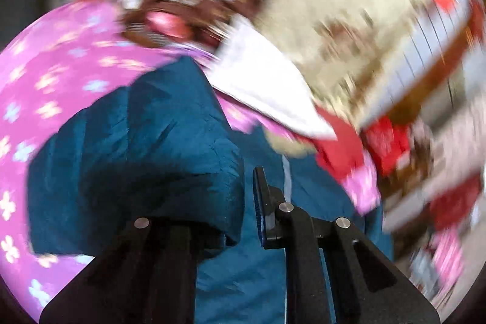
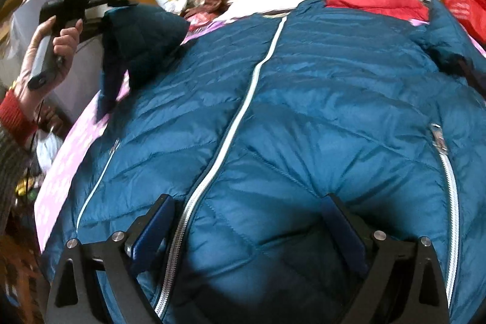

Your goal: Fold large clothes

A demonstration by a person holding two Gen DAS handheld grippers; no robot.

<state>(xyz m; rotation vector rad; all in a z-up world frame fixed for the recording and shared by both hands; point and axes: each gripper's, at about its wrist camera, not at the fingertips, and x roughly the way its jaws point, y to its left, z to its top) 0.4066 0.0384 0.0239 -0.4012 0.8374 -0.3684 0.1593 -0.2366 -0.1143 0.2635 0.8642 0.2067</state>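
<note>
- The left gripper (image 1: 243,202) is clamped on the sleeve (image 1: 145,160) of the teal quilted jacket (image 2: 303,117); the puffy fabric bulges over its left finger and hides it, while the right finger (image 1: 261,202) stands bare beside the bunched cloth
- In the right wrist view that same gripper sits at the upper left, held in a hand (image 2: 54,50) with a red cuff (image 2: 15,114) at the wrist, and the sleeve hangs lifted from it, clear of the jacket body
- The right gripper (image 2: 246,226) is spread wide and pressed down on the jacket's lower front; its two fingers dent the padding either side of a quilted panel, without pinching any fabric
- The white front zipper (image 2: 237,123) runs closed up the middle of the jacket, passing just beside the right gripper's left finger (image 2: 152,226)
- A pocket zipper (image 2: 449,187) curves down the jacket's right side
- The jacket lies front up and spread flat on a pink floral bedsheet (image 1: 60,75)
- A red garment (image 2: 373,2) lies just beyond the jacket collar
- A white folded cloth (image 1: 267,87) rests on the sheet beyond the sleeve
- The left wrist view is heavily blurred, so the background is unreadable
</note>
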